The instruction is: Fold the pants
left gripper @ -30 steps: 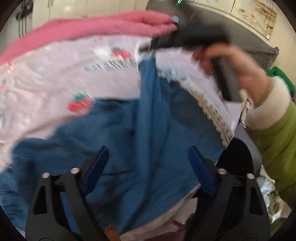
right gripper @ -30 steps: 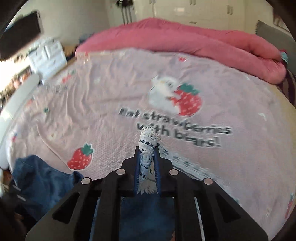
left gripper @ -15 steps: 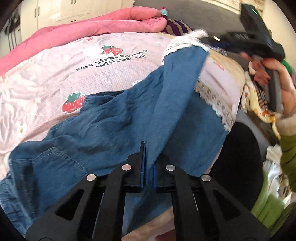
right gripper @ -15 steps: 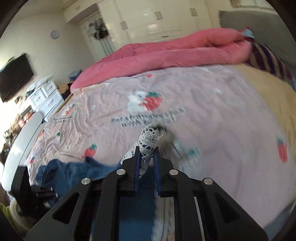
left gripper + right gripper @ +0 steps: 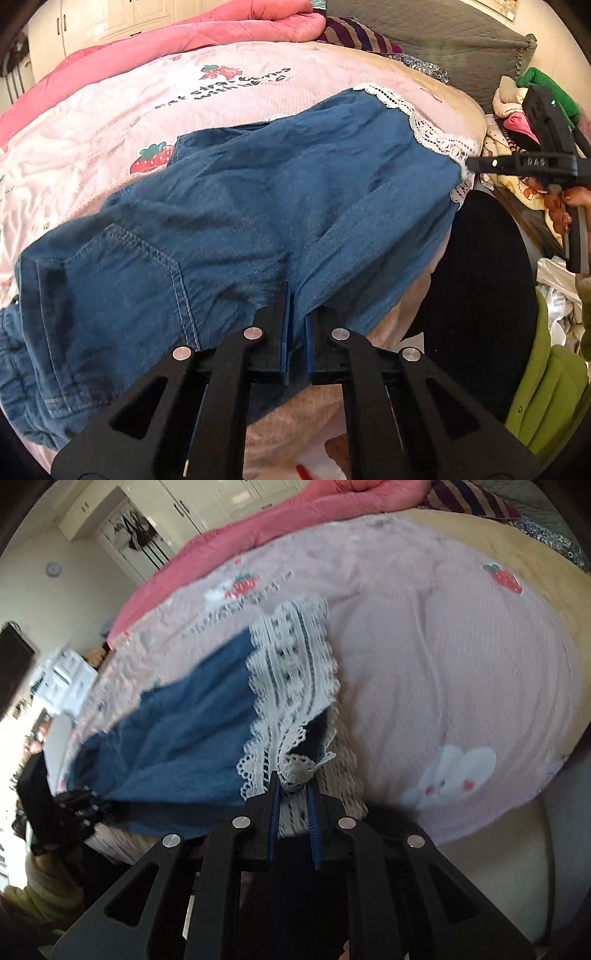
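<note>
Blue denim pants (image 5: pixel 258 206) with a white lace hem (image 5: pixel 428 125) lie spread across the pink strawberry bedsheet (image 5: pixel 110 122). My left gripper (image 5: pixel 295 295) is shut on a fold of denim at the near edge, by the bed's front. The right gripper (image 5: pixel 293 786) is shut on the lace hem (image 5: pixel 295 672) at the leg's end, pulling the blue cloth (image 5: pixel 192 723) taut. It also shows at the right of the left wrist view as the right gripper (image 5: pixel 476 164), held by a hand. A seamed pocket (image 5: pixel 122 273) lies to the left.
A rolled pink duvet (image 5: pixel 184 33) runs along the far side of the bed, with a grey headboard cushion (image 5: pixel 424 33) and striped pillow (image 5: pixel 354 33) behind. Piled clothes (image 5: pixel 517 107) lie beyond the bed's right edge. A green sleeve (image 5: pixel 546 376) is at lower right.
My left gripper closed on the denim fold and sank toward the bed. The right gripper swept the lace hem sideways and down, so the leg now lies stretched out flat.
</note>
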A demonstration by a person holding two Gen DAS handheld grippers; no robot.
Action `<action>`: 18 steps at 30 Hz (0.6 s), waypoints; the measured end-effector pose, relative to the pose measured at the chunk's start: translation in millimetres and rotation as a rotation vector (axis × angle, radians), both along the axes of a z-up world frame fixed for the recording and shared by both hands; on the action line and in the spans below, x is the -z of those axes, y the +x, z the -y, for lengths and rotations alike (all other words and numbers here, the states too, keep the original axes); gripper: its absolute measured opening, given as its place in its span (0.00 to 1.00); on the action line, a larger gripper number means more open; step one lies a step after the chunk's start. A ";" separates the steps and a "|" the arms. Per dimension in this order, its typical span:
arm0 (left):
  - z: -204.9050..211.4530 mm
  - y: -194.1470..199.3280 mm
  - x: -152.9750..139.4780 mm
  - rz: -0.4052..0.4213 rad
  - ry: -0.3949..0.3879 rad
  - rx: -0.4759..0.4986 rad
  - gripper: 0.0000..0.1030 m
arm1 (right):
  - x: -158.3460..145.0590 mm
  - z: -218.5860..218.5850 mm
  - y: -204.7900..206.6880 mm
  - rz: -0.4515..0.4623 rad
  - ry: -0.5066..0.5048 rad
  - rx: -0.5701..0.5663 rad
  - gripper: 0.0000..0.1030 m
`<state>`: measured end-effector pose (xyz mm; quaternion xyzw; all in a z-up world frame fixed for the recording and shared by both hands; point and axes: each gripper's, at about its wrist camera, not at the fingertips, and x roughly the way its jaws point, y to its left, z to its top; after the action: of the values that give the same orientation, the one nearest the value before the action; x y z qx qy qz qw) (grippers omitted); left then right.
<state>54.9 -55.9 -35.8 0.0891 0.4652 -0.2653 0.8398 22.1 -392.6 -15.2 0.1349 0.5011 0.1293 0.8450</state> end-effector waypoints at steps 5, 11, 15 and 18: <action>2.8 -3.3 3.7 0.000 0.021 0.009 0.01 | 5.4 3.3 -3.7 -0.035 -0.039 0.020 0.33; 3.1 -7.1 4.6 0.006 0.033 0.012 0.01 | -3.7 8.5 -5.3 0.014 -0.056 0.042 0.45; 5.0 -10.7 2.2 0.015 0.039 0.022 0.01 | 5.7 1.8 7.1 0.001 -0.067 -0.002 0.35; 4.4 -15.3 -0.7 0.019 0.043 0.032 0.01 | -0.9 -5.0 7.3 0.021 -0.077 -0.064 0.14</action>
<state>39.5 -60.3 -35.2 0.1169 0.4613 -0.2679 0.8377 29.4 -387.6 -14.2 0.0846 0.5007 0.1384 0.8503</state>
